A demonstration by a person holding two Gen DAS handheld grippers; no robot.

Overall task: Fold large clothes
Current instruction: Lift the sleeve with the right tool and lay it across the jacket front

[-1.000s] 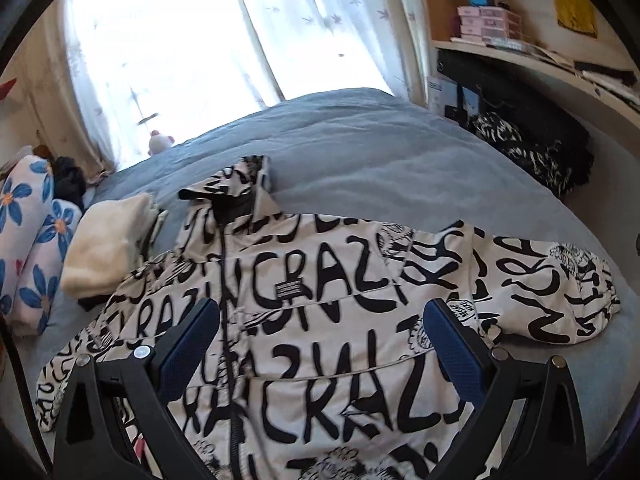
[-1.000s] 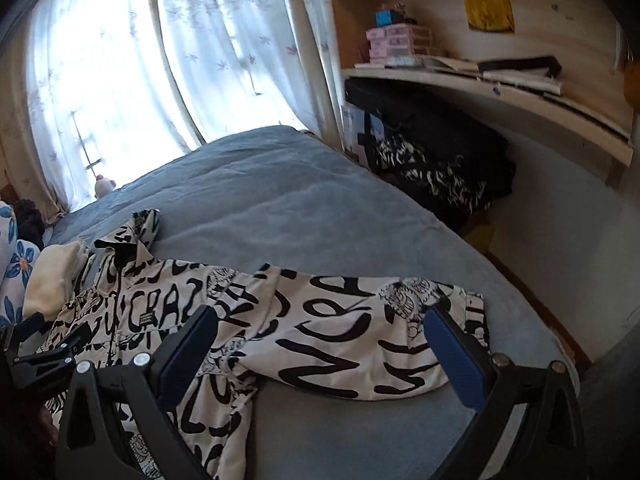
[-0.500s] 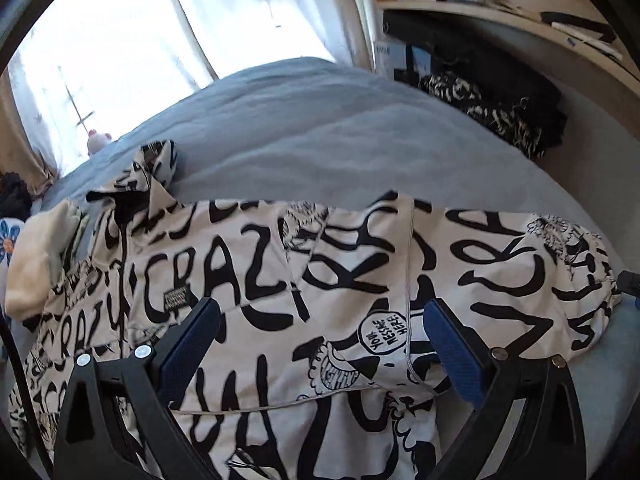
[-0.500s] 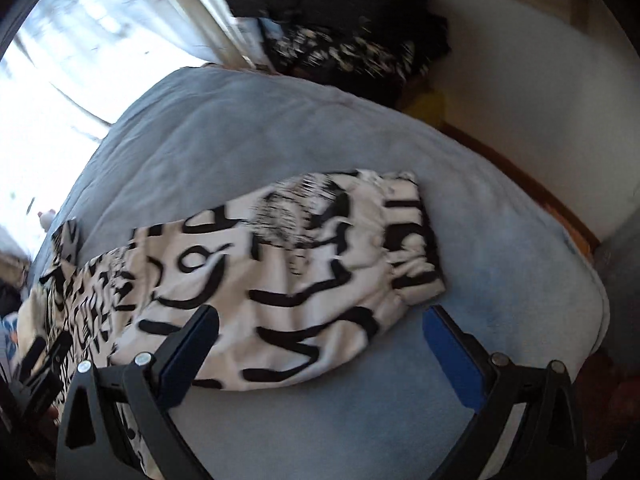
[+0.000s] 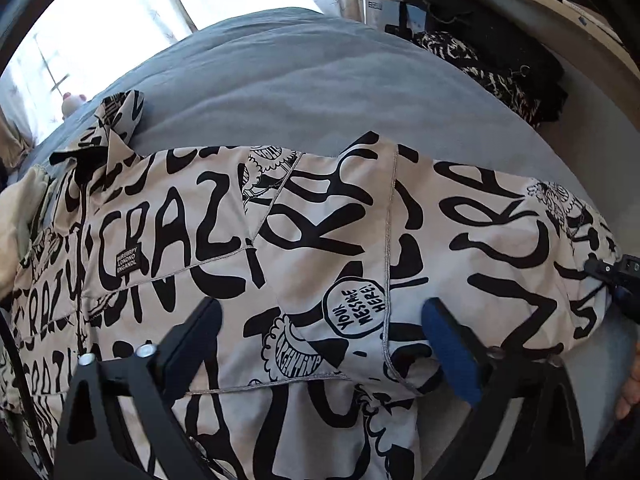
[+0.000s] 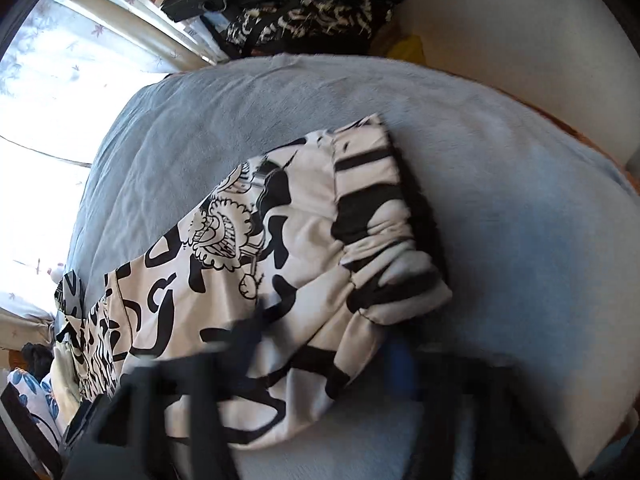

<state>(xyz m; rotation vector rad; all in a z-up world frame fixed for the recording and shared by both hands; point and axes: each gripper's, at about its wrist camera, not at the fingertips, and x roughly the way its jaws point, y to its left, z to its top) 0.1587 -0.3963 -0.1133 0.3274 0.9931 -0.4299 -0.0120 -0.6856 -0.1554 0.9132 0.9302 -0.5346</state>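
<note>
A white jacket with black "CRAZY" lettering point(image 5: 248, 240) lies spread on a grey-blue bed point(image 5: 288, 92). Its right sleeve point(image 5: 512, 240) stretches out to the right. My left gripper point(image 5: 324, 340) is open, low over the sleeve near the armpit seam, touching nothing that I can see. In the right wrist view the sleeve point(image 6: 288, 264) ends in a gathered cuff point(image 6: 384, 232). My right gripper point(image 6: 324, 364) is blurred and open, its jaws straddling the sleeve's lower edge near the cuff. The right gripper's tip also shows at the left wrist view's right edge point(image 5: 616, 276).
Dark and zebra-print clothes point(image 5: 488, 68) are piled under a wooden shelf point(image 5: 560, 4) right of the bed. Curtained windows point(image 5: 100, 20) stand behind. Floral pillows point(image 6: 28, 396) and a cream cloth point(image 5: 16, 216) lie at the jacket's left. The bed's edge point(image 6: 580, 136) runs close past the cuff.
Both grippers moved right and dropped toward the sleeve. The left now hovers over the armpit seam. The right tilted down and closed in on the cuff end.
</note>
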